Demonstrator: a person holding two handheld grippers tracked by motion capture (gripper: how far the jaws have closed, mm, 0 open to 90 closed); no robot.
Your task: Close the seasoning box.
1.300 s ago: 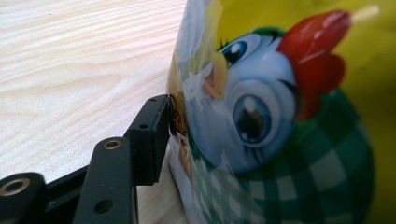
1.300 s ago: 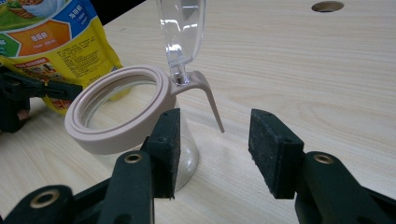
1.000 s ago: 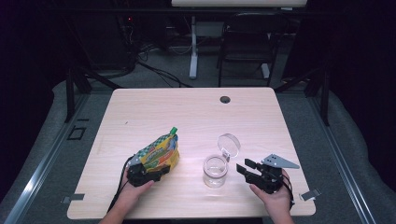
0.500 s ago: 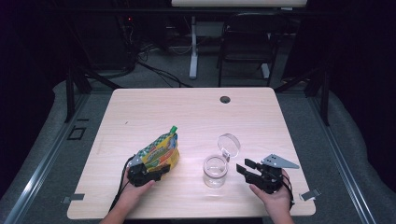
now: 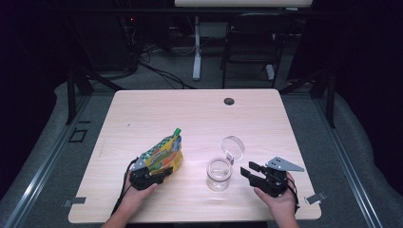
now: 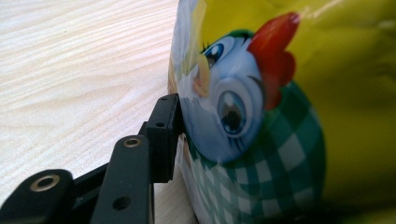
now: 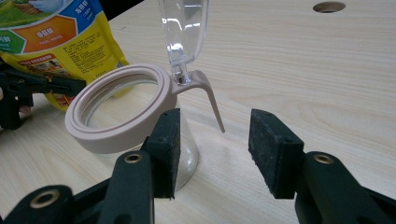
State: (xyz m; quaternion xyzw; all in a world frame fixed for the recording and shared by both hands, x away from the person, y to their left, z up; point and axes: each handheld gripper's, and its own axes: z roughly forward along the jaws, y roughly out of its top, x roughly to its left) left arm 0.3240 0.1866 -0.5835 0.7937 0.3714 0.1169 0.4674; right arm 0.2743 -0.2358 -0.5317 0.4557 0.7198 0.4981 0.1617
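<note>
A yellow and green snack bag [image 5: 162, 154] with a cartoon chicken [image 6: 243, 112] lies tilted on the wooden table [image 5: 190, 118]. My left gripper [image 5: 154, 176] is shut on the bag's lower end; one black finger [image 6: 163, 133] presses its edge and the other is hidden behind the bag. A clear glass jar [image 5: 219, 174] with a beige rim [image 7: 116, 105] stands at the front middle, its clear hinged lid [image 7: 183, 28] swung up and open. My right gripper [image 7: 215, 135] is open just right of the jar, at its height, with its left finger [image 7: 166, 144] in front of the glass.
A round cable hole [image 5: 229, 101] sits near the table's far edge. A chair [image 5: 249, 42] and table legs stand on the dark floor beyond. The far half of the table is bare wood.
</note>
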